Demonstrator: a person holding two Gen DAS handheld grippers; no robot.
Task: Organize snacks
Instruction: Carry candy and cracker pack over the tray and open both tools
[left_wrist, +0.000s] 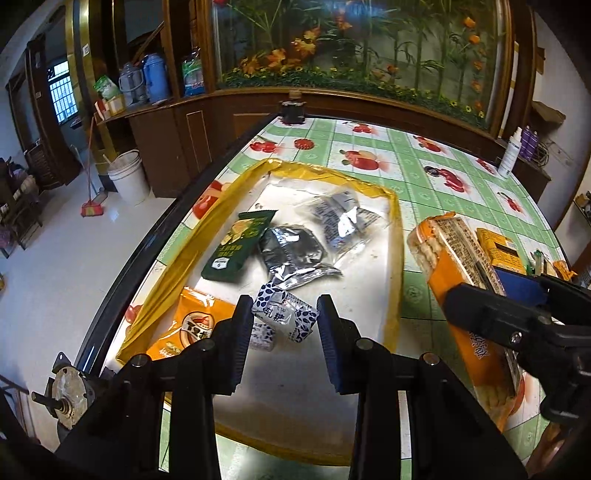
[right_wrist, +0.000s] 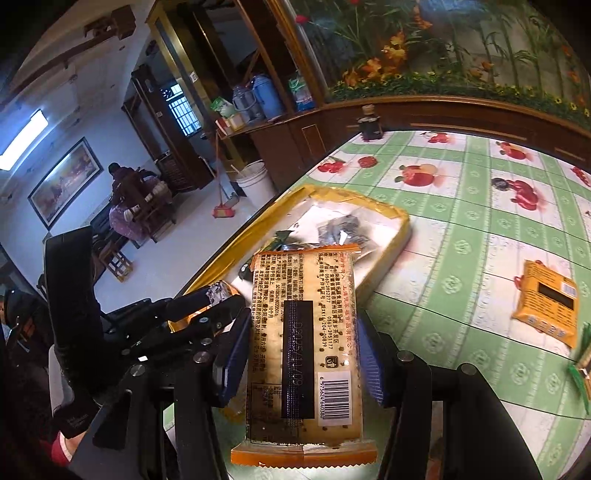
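Fruit-patterned green tablecloth (right_wrist: 461, 236) on a table beside a wooden cabinet.
Right gripper (right_wrist: 303, 354) clamps the cracker pack (right_wrist: 303, 332) above the yellow-rimmed tray (left_wrist: 395, 221)'s right edge; left gripper (left_wrist: 284, 325), jaws apart, hovers over a blue-white candy (left_wrist: 284, 314) inside. An orange packet (right_wrist: 550, 299) lies apart on open cloth.

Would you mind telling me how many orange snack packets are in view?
3: the cracker sleeve in the right gripper, one pouch in the tray's near corner, another on the tablecloth. Others may be hidden.
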